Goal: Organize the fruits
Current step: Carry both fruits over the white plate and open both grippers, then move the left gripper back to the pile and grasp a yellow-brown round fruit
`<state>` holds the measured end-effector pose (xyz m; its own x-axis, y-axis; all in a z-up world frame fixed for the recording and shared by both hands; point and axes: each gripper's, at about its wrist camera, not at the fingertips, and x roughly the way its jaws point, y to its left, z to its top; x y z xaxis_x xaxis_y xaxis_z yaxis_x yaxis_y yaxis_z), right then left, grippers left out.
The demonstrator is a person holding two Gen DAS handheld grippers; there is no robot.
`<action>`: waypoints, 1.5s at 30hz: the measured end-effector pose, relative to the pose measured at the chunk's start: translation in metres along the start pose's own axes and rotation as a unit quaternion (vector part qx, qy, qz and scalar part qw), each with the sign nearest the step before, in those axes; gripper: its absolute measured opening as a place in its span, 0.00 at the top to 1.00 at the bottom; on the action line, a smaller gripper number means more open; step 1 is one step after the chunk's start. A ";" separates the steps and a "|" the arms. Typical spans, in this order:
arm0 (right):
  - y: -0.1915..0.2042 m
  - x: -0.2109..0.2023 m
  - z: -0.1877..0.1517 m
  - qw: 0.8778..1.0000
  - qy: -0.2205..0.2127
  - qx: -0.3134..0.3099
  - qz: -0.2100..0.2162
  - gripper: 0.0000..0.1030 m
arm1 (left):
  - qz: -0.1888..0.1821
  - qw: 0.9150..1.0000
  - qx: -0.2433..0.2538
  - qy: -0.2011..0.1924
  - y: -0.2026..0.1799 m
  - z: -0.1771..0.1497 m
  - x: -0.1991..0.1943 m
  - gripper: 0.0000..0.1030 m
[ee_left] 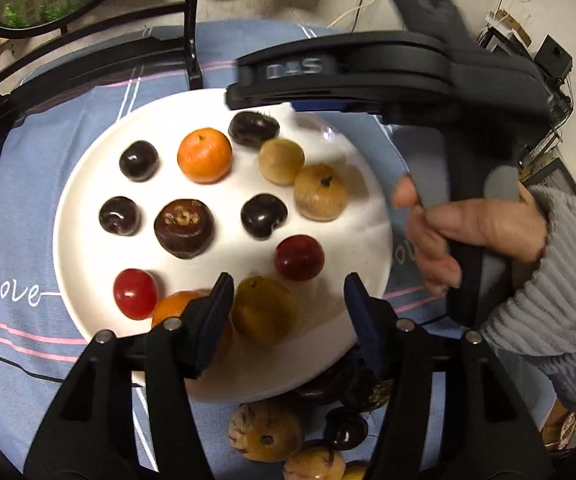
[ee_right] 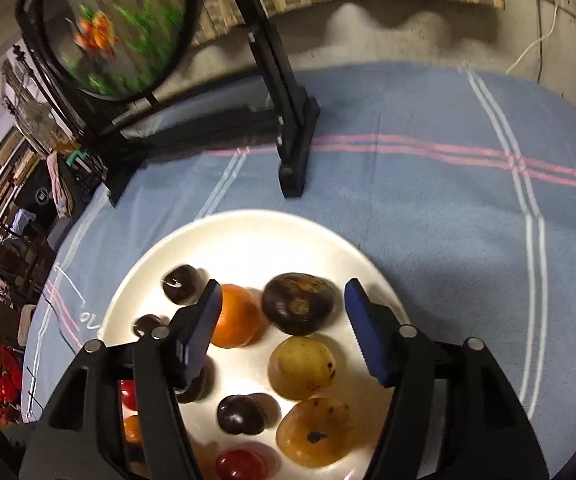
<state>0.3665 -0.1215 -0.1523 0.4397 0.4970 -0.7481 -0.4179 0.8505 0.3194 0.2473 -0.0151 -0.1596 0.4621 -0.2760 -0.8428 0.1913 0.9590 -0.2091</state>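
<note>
Hovering over the white plate [ee_left: 87, 184] of fruit, both grippers — left gripper [ee_left: 288, 300] and right gripper [ee_right: 283, 312] — stand released, grasping nothing; an orange [ee_left: 204, 155] sits among them.

Both wrist views close, angled down, sharing white plate [ee_left: 87, 208] [ee_right: 247, 232]

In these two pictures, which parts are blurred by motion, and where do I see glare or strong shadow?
Left wrist view: the right gripper above the white plate is smeared, while the fruits stay sharp; small glints sit on the dark cherries. Right wrist view: the round framed picture is blurred, the plate centre looks bright, and the yellow fruit casts a soft shadow.
</note>
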 end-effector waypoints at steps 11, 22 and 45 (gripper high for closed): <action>-0.012 -0.115 -0.073 0.997 -0.044 0.065 -0.022 0.37 | 0.041 0.998 -0.049 0.000 0.031 -0.047 -0.056 0.39; 0.001 -0.168 -0.215 0.990 0.016 0.141 -0.015 0.37 | 0.049 0.997 -0.046 0.034 0.023 -0.122 -0.082 0.37; 0.003 -0.201 -0.237 0.989 0.024 0.132 -0.058 0.30 | 0.034 0.998 0.004 0.060 -0.016 -0.121 -0.039 0.33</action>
<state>0.0883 -0.2597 -0.1388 0.4307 0.3909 -0.8135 -0.1431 0.9195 0.3661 0.1214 -0.0121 -0.1827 0.3667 -0.1992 -0.9088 0.1705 0.9747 -0.1448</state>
